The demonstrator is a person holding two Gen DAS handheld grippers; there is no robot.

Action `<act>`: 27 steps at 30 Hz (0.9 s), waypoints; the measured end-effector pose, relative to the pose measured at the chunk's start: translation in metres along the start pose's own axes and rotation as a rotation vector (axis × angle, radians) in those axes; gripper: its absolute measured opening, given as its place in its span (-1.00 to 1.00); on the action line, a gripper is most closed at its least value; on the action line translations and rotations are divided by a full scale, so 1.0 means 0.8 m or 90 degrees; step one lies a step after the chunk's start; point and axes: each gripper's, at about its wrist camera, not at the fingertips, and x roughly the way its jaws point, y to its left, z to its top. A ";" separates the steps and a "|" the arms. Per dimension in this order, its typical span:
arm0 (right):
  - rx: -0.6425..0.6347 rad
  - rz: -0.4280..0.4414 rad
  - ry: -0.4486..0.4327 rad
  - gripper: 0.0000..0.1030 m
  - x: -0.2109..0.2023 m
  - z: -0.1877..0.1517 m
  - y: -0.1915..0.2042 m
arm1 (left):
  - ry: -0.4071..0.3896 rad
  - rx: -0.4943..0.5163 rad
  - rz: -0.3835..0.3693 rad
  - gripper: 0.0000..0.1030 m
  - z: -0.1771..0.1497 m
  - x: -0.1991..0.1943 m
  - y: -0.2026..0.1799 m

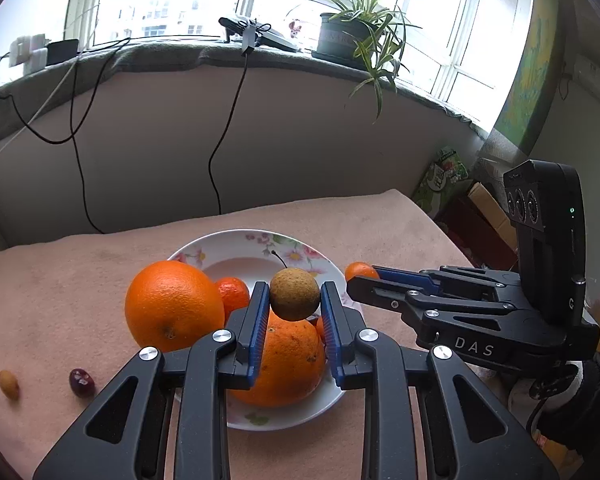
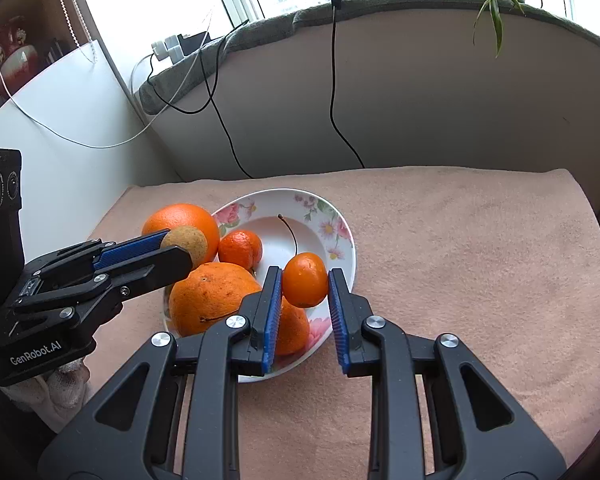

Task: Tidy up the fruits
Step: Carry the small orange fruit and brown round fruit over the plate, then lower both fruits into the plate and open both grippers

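both grippers holding fruit above the plate [image 2: 342, 256]

left gripper [image 1: 294, 300] clamping brown fruit [image 1: 294, 294], right gripper [image 2: 305, 285] pinching small orange [image 2: 305, 285]; pink cloth [image 2: 460, 248] beneath, windowsill [image 1: 172, 56] ahead.

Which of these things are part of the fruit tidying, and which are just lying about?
Part of the job: floral plate, oranges, brown fruit in left gripper, small orange in right gripper, grape.

Lying about: potted plant, cables, charger.
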 end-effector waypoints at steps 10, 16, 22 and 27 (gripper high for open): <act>0.002 0.005 0.015 -0.53 0.012 0.003 -0.005 | 0.013 0.010 0.012 -0.53 0.007 0.017 -0.002; 0.002 0.008 0.019 -0.53 0.016 0.005 -0.006 | 0.017 0.015 0.018 -0.52 0.006 0.021 -0.004; 0.002 0.010 0.026 -0.53 0.020 0.006 -0.006 | 0.022 0.015 0.022 -0.52 0.007 0.025 -0.003; -0.001 0.008 0.028 -0.53 0.023 0.007 -0.006 | 0.022 0.010 0.026 -0.52 0.006 0.027 0.000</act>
